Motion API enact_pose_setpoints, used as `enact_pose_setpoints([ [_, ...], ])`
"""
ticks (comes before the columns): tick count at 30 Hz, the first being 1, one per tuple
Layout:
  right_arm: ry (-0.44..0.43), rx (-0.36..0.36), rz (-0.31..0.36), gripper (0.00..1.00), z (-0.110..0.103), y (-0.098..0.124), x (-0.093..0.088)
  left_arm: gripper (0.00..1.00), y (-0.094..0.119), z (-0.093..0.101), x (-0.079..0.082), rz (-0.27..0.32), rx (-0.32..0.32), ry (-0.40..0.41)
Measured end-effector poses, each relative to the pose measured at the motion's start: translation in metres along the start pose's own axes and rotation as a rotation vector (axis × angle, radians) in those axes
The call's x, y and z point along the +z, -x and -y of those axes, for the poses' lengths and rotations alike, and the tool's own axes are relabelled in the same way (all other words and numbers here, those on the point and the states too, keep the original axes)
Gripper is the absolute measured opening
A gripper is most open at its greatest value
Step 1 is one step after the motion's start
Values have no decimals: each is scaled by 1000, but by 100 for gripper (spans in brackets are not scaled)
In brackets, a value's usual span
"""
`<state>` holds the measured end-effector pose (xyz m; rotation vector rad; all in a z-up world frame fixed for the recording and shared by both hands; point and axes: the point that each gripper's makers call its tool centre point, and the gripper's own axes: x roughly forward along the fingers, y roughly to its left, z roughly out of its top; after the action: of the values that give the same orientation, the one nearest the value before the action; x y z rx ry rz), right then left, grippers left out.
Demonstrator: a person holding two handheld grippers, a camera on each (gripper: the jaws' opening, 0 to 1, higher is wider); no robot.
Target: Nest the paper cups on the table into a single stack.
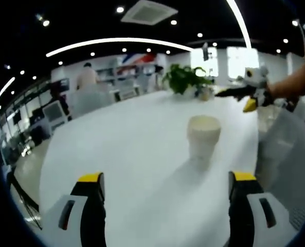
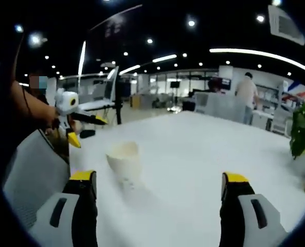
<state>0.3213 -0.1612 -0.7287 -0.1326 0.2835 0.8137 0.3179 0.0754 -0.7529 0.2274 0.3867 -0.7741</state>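
A paper cup (image 1: 203,135) stands upright on the white table (image 1: 142,134), ahead of the left gripper (image 1: 166,190), whose jaws are spread and hold nothing. The right gripper (image 2: 156,191) is likewise spread wide, nothing between it and the cup. A potted plant (image 1: 184,78) stands well beyond, near the table's far edge.

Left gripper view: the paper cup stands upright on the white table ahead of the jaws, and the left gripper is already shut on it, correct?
Not quite. The paper cup does stand upright on the white table ahead of the jaws, but the left gripper is open and apart from it, jaws spread wide; the left gripper view shows this.
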Motion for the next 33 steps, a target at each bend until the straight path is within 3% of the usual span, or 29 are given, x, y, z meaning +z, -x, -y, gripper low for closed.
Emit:
enact_pose_setpoints([
  [4, 3, 35, -35, 97, -10, -7, -12, 99, -15, 9, -6, -28, -38, -28],
  [7, -19, 76, -92, 91, -18, -16, -30, 94, -28, 15, -22, -118, -69, -81],
  [9, -14, 110, -153, 86, -24, -22, -44, 93, -40, 30, -26, -129, -141, -134],
  [11, -14, 125, -163, 82, -26, -28, -48, 93, -49, 38, -27, -150, -176, -141],
  [20, 56, 228, -235, 64, -41, -52, -52, 78, -76, 55, -14, -135, -272, -127],
  [24, 70, 262, -258, 55, -48, -62, -53, 57, -84, 60, -8, -117, -303, -174],
  [25, 56, 308, -268, 50, -55, -65, -53, 57, -87, 62, -7, -118, -315, -174],
  [33, 93, 332, -287, 46, -58, -79, -54, 52, -97, 72, -4, -118, -370, -165],
])
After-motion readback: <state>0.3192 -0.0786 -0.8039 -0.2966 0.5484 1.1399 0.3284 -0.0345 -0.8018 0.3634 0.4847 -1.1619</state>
